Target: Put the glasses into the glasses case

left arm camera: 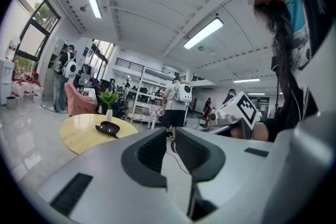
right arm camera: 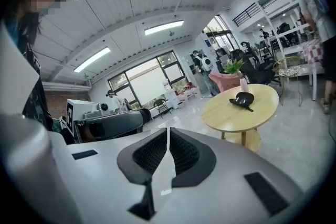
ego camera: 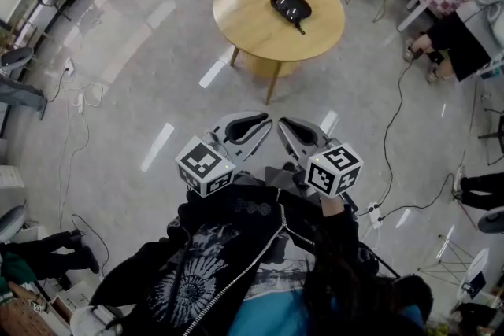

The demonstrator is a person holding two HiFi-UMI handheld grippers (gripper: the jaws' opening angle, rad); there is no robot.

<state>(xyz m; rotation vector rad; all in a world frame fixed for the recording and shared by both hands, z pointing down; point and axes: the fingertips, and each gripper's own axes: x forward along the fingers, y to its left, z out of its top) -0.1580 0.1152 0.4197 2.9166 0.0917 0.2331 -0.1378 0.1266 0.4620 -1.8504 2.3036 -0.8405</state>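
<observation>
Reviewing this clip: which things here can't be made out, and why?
Dark item on the round table: too small and distant in all three views to tell glasses from case, or open from closed.
Seated person: head view, cut off by the right edge.
Floor directly below the wearer: head view, hidden by the jacket.

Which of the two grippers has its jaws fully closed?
The right gripper: its jaws meet at the tips. The left gripper differs, with a narrow empty gap between its jaws.
</observation>
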